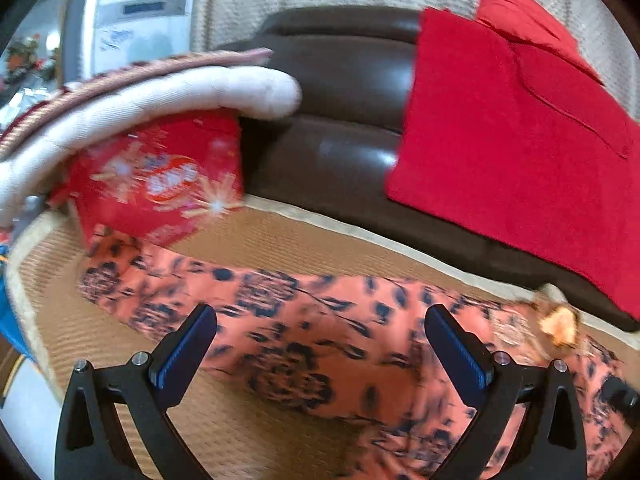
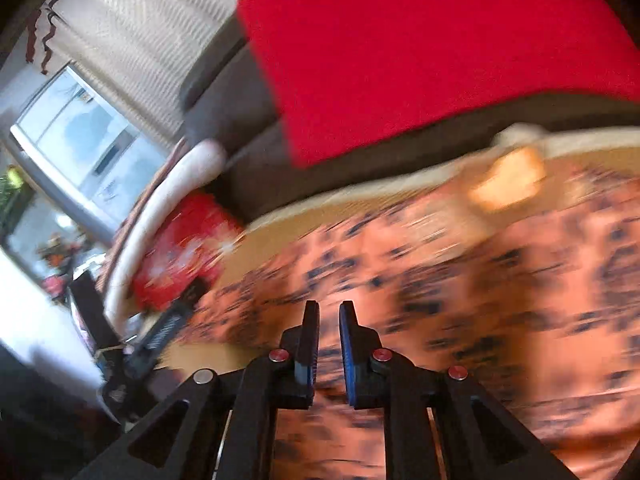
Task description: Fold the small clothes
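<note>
An orange garment with dark blotches [image 1: 328, 344] lies spread across a tan woven mat [image 1: 280, 240]. A pale orange tag [image 1: 560, 326] sits at its right end. My left gripper [image 1: 320, 310] hovers over the middle of the garment, open wide, with nothing between its fingers. In the blurred right wrist view the same garment [image 2: 480, 280] fills the lower right, with the tag [image 2: 508, 180] near the mat's far edge. My right gripper [image 2: 330, 305] is above the cloth, its jaws a narrow slit apart and nothing between them.
A dark brown sofa [image 1: 344, 92] runs behind the mat, with a red cloth [image 1: 500, 140] draped over it. A red patterned cushion [image 1: 160, 176] and a white padded roll [image 1: 180, 96] sit at the mat's left end. A window [image 2: 80, 140] is far left.
</note>
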### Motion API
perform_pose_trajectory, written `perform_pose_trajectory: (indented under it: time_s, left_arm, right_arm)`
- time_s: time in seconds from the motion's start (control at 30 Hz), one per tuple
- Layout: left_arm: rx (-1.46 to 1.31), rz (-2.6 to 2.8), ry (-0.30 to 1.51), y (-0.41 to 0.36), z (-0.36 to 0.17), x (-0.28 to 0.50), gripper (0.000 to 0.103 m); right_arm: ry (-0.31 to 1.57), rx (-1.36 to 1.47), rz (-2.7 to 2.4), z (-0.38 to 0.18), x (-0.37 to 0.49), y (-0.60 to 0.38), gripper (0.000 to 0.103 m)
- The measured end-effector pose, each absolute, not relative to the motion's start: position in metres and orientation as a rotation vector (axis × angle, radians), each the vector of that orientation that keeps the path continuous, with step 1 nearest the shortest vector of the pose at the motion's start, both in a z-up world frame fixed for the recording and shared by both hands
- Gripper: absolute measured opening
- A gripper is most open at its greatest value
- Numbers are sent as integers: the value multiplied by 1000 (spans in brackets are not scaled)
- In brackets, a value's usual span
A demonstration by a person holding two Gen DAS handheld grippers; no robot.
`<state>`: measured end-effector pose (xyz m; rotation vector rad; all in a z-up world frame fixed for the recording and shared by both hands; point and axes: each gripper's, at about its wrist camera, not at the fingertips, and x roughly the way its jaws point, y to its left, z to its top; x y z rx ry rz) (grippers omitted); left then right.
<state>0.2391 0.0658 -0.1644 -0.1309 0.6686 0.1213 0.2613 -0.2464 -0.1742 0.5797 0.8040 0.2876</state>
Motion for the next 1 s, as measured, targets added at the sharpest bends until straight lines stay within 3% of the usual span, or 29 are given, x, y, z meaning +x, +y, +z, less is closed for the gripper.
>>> perform_pose_trajectory:
  time_s: [0.17,0.3,0.37,0.63,0.67,0.7,0.73,0.77,0.8,1.0]
  left_arm:
    - [13,9,793,6,-196,255,103]
    - [123,36,956,-22,-241,276,103]
    - [143,36,987,-25,-247,277,103]
    - [-105,184,757,102,-159,207,103]
    - [-119,227,751,127,-156,200,103]
    - [-141,269,759,155,-156,193,103]
    - [-175,315,773,186,-160,187,103]
    - [-208,358,788,213,-165,183,103]
    - [-239,387,803,233,-169,180,103]
    - [-476,509,670,335,-191,140,103]
  right_arm:
    - [729,546,-86,-189,233,-348,14]
    - [957,505,-252,-240,254,-385,13]
    - [958,551,-231,-248,253,-392,14]
    - [648,539,41,-182,230,-370,16]
    - [623,544,72,-181,224,-364,21]
    - [608,559,105,-180,225,-357,34]
    - [594,584,145,-179,223,-352,66]
    - [575,600,176,-181,223,-344,83]
    - [535,606,199,-178,218,-338,90]
    - [491,476,232,-176,217,-302,90]
